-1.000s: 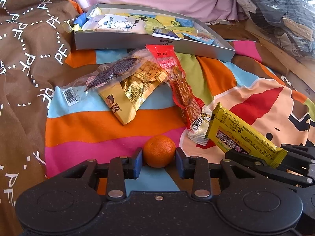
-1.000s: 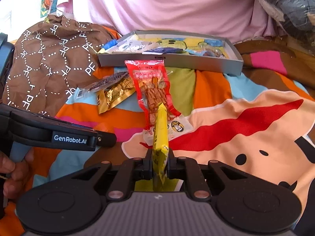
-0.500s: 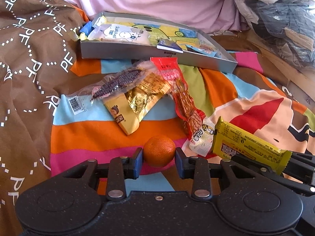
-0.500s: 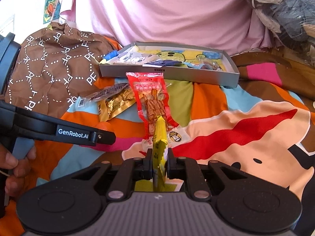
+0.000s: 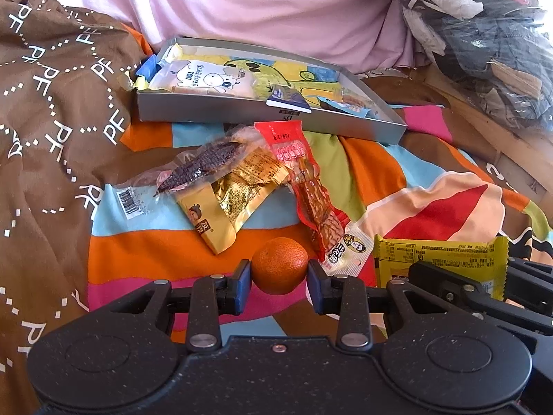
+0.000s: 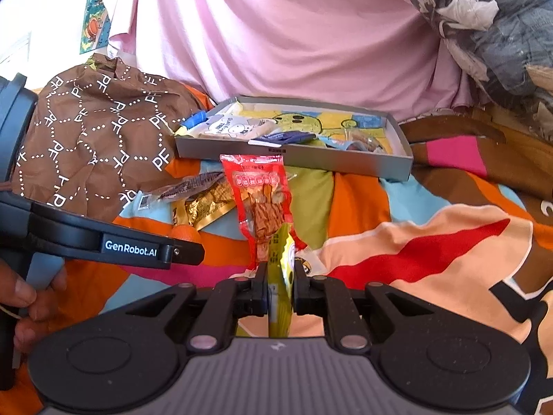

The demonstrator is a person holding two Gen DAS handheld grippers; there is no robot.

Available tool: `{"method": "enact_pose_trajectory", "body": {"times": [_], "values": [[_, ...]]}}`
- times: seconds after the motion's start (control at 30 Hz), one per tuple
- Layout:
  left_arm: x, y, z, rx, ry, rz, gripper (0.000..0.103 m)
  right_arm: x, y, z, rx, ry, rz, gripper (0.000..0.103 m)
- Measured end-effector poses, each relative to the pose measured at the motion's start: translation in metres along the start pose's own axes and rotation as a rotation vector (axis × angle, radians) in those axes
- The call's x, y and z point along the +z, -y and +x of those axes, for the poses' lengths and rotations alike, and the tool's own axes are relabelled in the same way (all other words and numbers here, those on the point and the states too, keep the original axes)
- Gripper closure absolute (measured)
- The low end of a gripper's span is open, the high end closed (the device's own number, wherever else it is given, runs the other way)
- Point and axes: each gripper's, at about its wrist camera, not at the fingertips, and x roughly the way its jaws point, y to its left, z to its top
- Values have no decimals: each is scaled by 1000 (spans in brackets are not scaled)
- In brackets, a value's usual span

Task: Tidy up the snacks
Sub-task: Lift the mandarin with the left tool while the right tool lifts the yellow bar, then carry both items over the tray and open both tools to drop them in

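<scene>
The grey tray (image 5: 262, 117) on the bed holds several snack packets. The left hand-held gripper (image 5: 279, 276) clasps an orange (image 5: 279, 265); the right hand-held gripper (image 6: 280, 285) pinches a yellow packet (image 6: 280, 276).

small round orange fruit (image 6: 185, 233): mostly hidden behind the black left gripper arm (image 6: 103, 238) | long yellow snack packet (image 5: 440, 259): bottom part hidden | packet words: too small to read | person's hand (image 6: 20, 297): cut off by edge
</scene>
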Motion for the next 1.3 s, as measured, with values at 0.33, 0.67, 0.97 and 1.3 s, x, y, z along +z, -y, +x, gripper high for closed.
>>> {"method": "enact_pose_trajectory", "body": {"times": [0.33, 0.67, 0.97, 1.3], "values": [[7, 1, -6, -10, 15, -16, 67, 12, -7, -10, -32, 65, -113, 89], [47, -11, -13, -9, 45, -97, 67, 60, 9, 2, -44, 166, -226, 89], [135, -26, 6, 45, 134, -68, 67, 123, 34, 71, -38, 264, -315, 89], [200, -51, 68, 108, 159, -64, 67, 144, 40, 157, -102, 269, -344, 89]]}}
